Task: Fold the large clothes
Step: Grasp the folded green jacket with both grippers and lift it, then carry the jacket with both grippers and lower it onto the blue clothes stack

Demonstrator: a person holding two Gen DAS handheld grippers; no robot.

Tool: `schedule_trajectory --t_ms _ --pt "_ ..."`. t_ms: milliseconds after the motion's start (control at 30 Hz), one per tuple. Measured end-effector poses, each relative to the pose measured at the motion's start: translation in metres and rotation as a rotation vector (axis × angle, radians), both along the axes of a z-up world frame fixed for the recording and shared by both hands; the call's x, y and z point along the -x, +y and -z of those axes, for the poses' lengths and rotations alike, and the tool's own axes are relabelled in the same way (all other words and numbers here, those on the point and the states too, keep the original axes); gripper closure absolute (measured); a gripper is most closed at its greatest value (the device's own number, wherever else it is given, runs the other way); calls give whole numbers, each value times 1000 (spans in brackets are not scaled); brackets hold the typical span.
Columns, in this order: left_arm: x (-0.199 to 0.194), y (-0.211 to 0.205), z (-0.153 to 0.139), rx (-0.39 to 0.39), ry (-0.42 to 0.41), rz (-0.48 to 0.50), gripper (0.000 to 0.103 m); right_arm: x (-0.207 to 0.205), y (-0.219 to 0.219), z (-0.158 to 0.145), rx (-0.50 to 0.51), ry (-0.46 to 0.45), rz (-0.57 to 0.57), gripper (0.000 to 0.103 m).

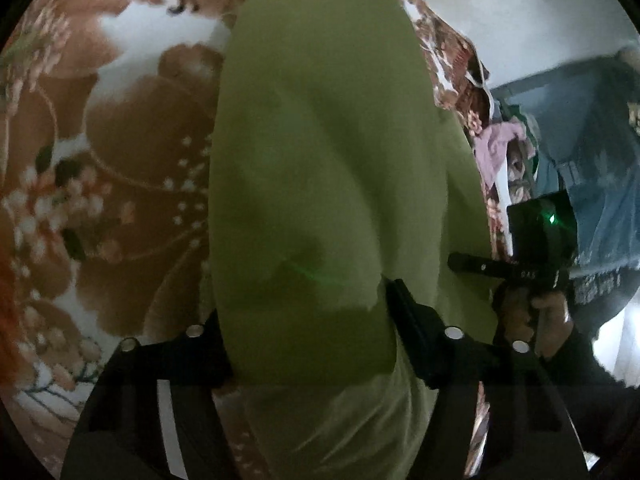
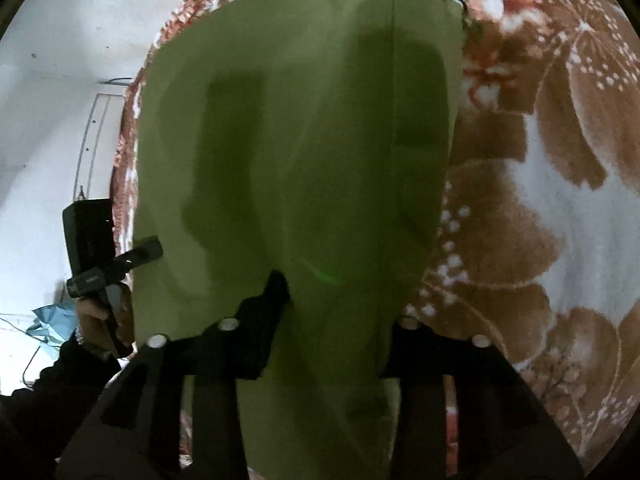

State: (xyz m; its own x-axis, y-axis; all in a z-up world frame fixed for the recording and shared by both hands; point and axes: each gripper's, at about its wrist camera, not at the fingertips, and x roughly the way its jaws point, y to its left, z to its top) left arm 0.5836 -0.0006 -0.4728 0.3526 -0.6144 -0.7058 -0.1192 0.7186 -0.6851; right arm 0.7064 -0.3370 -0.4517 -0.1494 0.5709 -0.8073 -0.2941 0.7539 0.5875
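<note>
A: Where is the big soft green cloth (image 1: 320, 140)?
B: Spread on the brown flowery blanket (image 1: 120, 120). It is floppy, so hold its near edge.
A: The tools?
B: The left tool (image 1: 308, 344) and right tool (image 2: 332, 320) each have cloth between their fingers; I cannot tell if they pinch.

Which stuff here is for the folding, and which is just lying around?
For the folding: green garment, left tool, right tool, both with the cloth between their fingers.

Just lying about: floral blanket underneath, pink cloth, blue fabric at the side.
</note>
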Motion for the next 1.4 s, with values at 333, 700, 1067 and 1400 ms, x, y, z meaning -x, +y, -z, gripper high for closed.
schedule_trajectory --t_ms 333,700,1067,1400 --pt "4 -8 -10 28 -39 31 57 8 10 -1 -90 27 22 84" --pt "18 -15 -76 1 -120 98 69 53 20 -59 -51 -78 40 88" --pt "32 -94 -179 19 -217 362 70 149 -62 -155 -120 -183 228 89" --pt "30 -310 -288 144 -341 698 70 262 -245 -296 -27 -353 483 89"
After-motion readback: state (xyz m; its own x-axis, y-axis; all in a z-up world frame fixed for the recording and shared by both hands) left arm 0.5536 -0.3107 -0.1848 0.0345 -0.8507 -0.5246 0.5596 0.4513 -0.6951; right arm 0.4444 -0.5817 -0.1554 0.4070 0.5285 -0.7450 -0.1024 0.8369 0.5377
